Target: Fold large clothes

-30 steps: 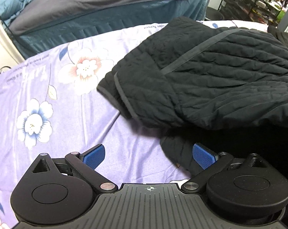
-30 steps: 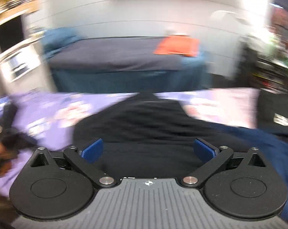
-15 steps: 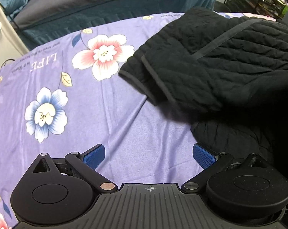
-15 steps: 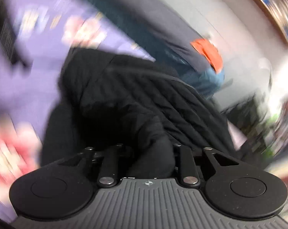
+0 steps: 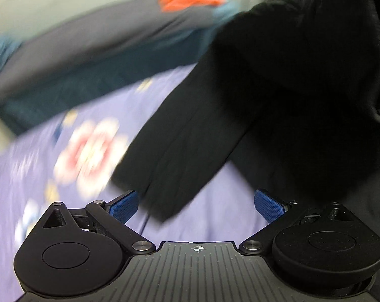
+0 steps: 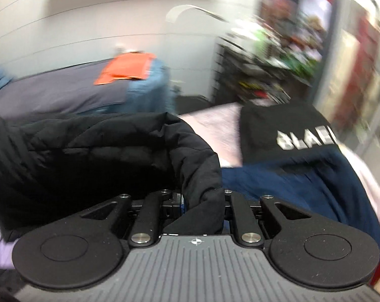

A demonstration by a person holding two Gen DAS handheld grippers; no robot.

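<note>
The right claw [image 6: 202,201] is pinching a bunched roll of the black jacket [image 6: 94,156], its jaws having just been closing with the cloth between them; the fabric is bulging up out of the grip and draping away to the claw's left. The left claw [image 5: 197,205] is standing spread, holding nothing, with a hanging sleeve [image 5: 179,151] of the jacket just ahead of and between its pads [image 5: 123,206], over the purple floral sheet [image 5: 39,166]. The jacket is thus partly raised, its bulk ahead and to the right of the left claw. A navy garment [image 6: 303,186] is lying just to the right of the right claw, near enough to be snagged. Judgement: the lift-and-spread step is in hand; to do it well, the left claw should be taking the sleeve or an edge cleanly, and both should be drawing the cloth taut and level before laying it flat. Both views are blurring.
</note>
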